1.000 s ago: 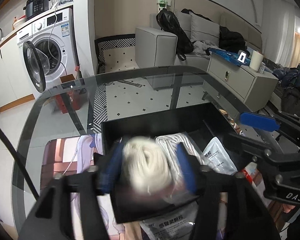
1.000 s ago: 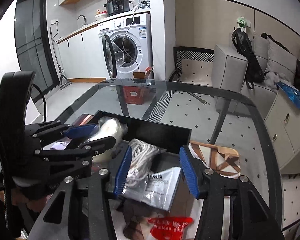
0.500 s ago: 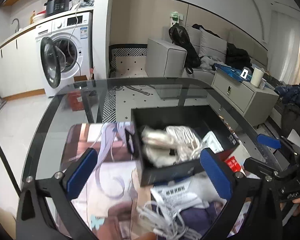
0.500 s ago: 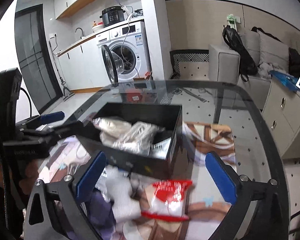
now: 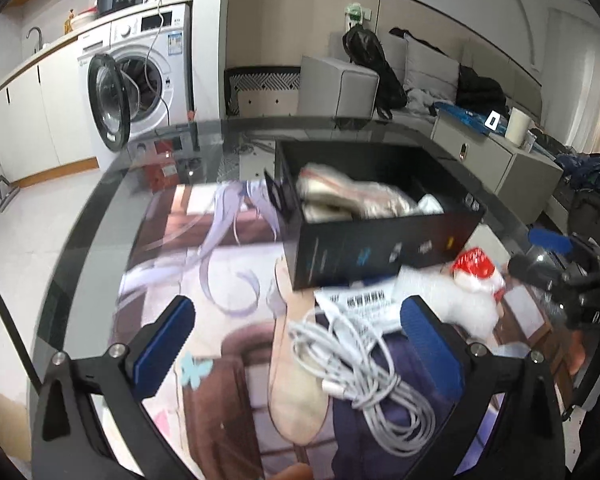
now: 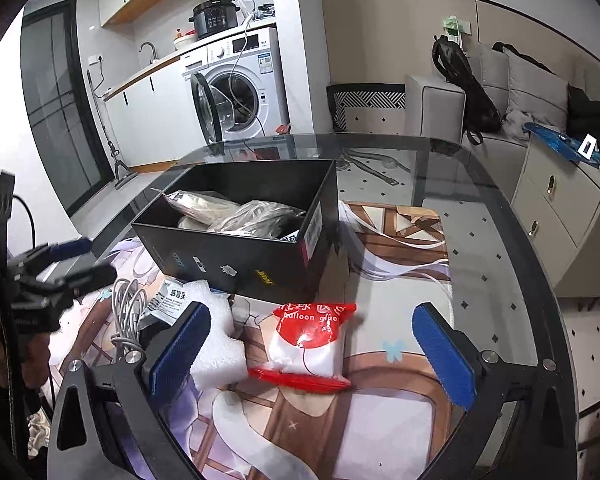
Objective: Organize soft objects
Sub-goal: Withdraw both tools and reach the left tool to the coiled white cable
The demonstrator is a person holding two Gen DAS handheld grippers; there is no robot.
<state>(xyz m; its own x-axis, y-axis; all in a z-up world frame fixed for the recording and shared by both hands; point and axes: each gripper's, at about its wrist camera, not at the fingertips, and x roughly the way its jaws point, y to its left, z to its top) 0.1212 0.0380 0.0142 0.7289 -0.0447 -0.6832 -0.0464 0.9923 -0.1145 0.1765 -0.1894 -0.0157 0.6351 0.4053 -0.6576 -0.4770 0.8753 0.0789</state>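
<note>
Both grippers gape empty: the left gripper (image 5: 296, 344) over the white cable (image 5: 364, 376), the right gripper (image 6: 312, 344) over the red-white pouch (image 6: 312, 344), both near the table's front edge, awaiting the black box (image 6: 236, 256).

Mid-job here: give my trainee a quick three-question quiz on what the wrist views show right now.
1. True or false: the right claw is shut on the red-and-white bag.
2. Which lies between the left claw's fingers? A) white cable B) foam piece C) nothing
3. Fill in: the bagged cords lie inside the black ____.

Key:
1. False; its jaws stand wide open, with the bag lying on the mat between them.
2. A
3. box
</note>
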